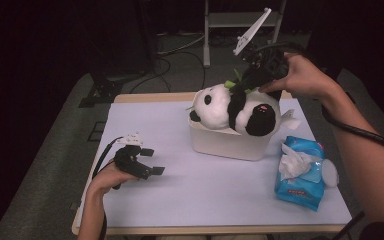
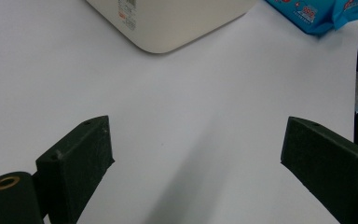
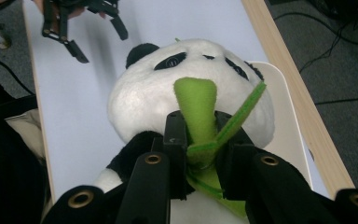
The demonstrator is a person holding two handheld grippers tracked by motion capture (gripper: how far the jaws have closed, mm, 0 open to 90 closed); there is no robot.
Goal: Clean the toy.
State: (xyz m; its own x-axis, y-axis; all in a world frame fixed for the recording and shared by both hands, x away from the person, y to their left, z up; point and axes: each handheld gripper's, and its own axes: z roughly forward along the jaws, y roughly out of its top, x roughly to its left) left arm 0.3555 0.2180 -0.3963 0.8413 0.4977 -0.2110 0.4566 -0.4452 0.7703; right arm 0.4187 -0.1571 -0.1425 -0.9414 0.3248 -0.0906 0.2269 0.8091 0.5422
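Green bamboo stalk of panda between right gripper jaws; left gripper wide open.

Left gripper: fingers spread wide, nothing between them; bare white surface runs ahead of them. Farther ahead the cream bin walls off the straight path; ahead to the right of the fingers, the blue wipes pack sits near the surface's edge. Open lane between bin and pack.

Right gripper: fingers clamped on the green bamboo sprig, so no room between them. Directly beyond the fingertips the plush panda bulks up, blocking any forward or downward pass. Bin rim sits beyond the right finger. In the high view, free surface in front of the bin.
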